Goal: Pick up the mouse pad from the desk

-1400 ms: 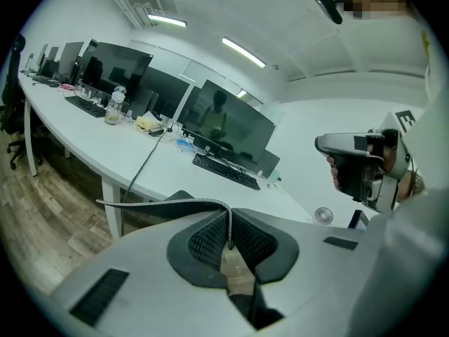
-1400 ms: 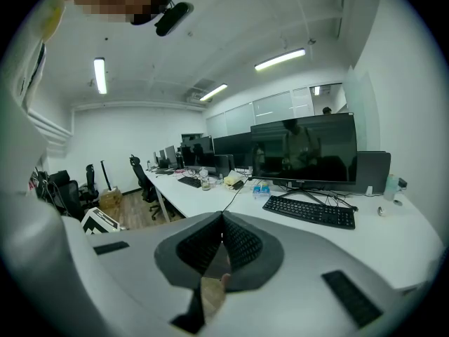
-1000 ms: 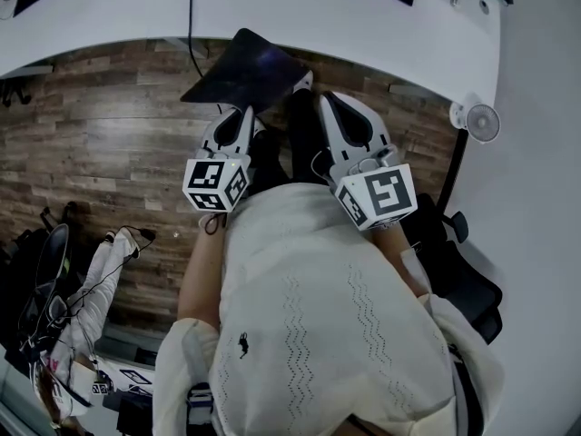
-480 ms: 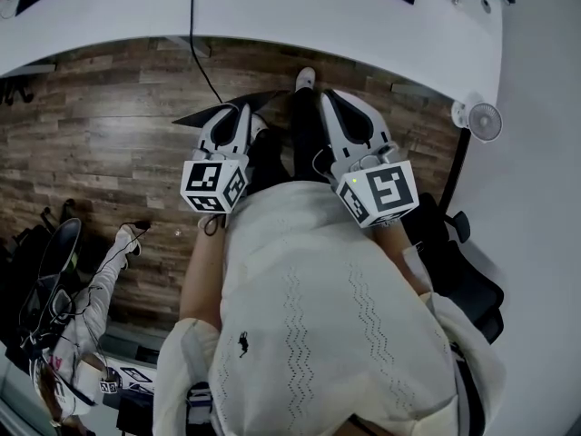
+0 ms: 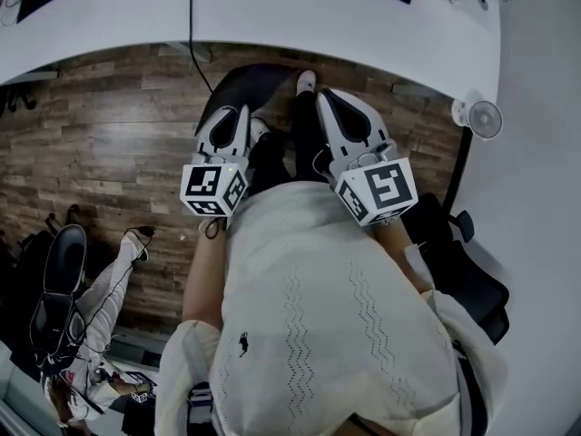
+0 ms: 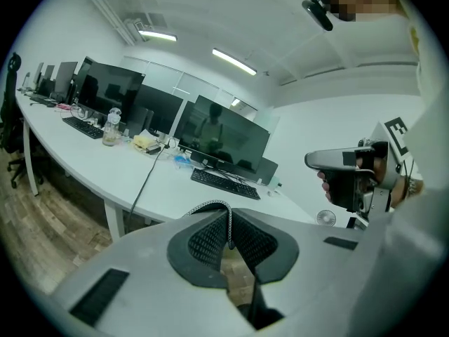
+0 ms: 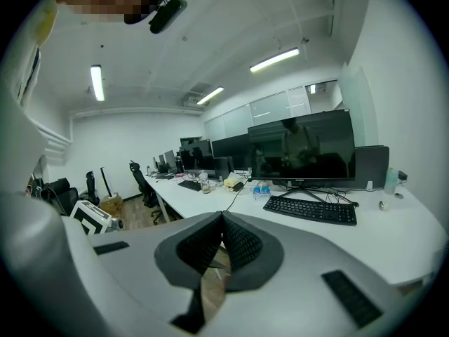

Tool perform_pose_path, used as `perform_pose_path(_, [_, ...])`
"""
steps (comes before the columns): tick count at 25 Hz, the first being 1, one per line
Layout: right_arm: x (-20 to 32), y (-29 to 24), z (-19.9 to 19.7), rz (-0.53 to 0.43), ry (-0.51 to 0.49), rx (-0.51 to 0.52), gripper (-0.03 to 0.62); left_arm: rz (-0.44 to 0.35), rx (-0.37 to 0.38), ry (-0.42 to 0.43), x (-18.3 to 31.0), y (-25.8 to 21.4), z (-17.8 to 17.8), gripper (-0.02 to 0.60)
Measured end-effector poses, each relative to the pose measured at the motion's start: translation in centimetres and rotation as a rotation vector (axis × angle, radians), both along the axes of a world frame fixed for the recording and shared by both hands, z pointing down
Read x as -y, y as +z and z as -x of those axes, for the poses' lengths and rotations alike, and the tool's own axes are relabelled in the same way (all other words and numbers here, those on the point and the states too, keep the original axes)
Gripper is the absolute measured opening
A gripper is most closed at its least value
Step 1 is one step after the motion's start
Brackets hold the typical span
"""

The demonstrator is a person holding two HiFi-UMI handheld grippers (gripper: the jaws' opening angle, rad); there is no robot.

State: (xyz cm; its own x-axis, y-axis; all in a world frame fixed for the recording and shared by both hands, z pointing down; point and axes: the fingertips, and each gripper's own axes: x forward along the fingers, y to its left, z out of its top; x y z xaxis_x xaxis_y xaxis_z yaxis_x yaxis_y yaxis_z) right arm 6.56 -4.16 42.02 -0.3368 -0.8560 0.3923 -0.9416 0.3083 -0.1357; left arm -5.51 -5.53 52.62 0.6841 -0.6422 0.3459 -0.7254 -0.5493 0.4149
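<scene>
The left gripper [image 6: 230,232] is clamping its fingers [image 6: 205,241] on the mouse pad's [image 5: 250,84] stitched edge; the pad is hanging off the desk [image 5: 272,7], above the wooden floor [image 5: 109,134]; the right gripper's [image 7: 223,225] fingers [image 7: 243,244] are pressing together, empty.

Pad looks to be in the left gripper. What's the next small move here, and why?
Probably raise the left gripper a little, jaws shut, and hold. It pinches the mouse pad by its stitched edge, and the pad hangs over the floor, clear of the desk, so the pickup looks done. The right gripper is shut and empty.
</scene>
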Motion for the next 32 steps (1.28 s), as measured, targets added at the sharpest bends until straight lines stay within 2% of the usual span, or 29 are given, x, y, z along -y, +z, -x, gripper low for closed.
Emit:
perform_pose_path(10, [0.7, -0.7, 0.3, -0.033, -0.014, 0.010, 0.002, -0.115, 0.016, -0.023, 1.1, -4.3, 0.3, 0.023])
perform_pose_path(23, [1.9, -2.2, 1.3, -0.086, -0.039, 0.032, 0.002, -0.198, 0.014, -0.121, 2.6, -8.5, 3.0, 0.023])
perform_pose_path(32, [2.7, -3.3, 2.0, -0.119, -0.045, 0.043, 0.002, -0.276, 0.043, -0.155, 2.9, -11.4, 4.5, 0.023])
